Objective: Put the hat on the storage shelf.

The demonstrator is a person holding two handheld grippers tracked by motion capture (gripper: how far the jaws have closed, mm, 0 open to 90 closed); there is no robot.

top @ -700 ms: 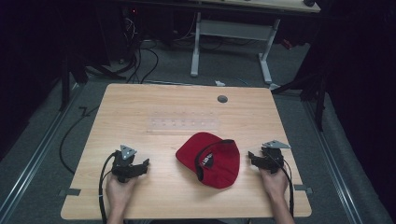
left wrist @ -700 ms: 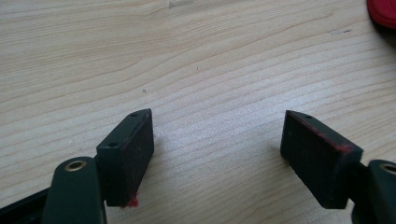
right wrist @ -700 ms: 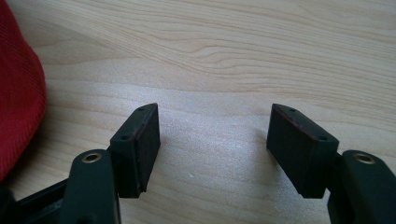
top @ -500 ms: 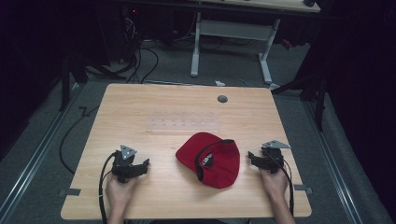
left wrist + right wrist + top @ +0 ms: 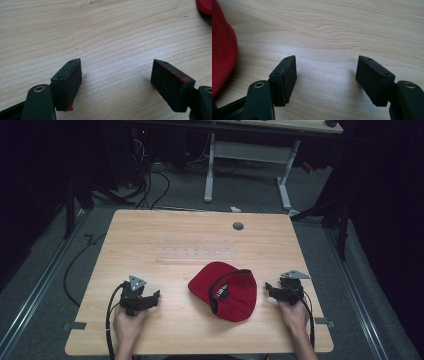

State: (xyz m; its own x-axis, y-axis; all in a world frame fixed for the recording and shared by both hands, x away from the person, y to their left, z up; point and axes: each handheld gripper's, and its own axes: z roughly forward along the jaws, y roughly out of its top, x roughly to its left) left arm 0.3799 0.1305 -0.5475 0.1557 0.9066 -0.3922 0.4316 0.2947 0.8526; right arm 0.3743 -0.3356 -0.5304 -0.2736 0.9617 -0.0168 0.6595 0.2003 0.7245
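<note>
On the left, the left hand-held gripper (image 5: 150,298) is sitting low over the bench (image 5: 150,240) near its near edge, its jaws standing wide apart with only bare wood between them; the person's left hand (image 5: 127,325) is gripping it from behind, forearm coming in from the near side, and the jaws are pointing right toward the middle. Just beside it, to the right, the red cap (image 5: 227,289) is lying upside down on the bench, its opening and black inner band facing up, touched by neither tool. Farther right, the right hand-held gripper (image 5: 270,290) is hovering close to the cap's right side, jaws likewise spread and empty, pointing left, with the right hand (image 5: 294,312) behind it. The work is looking to be at its start: both tools are flanking the cap before any grasp. The next move is probably calling for closing in on the cap's edge and pinching the thin fabric from each side.
</note>
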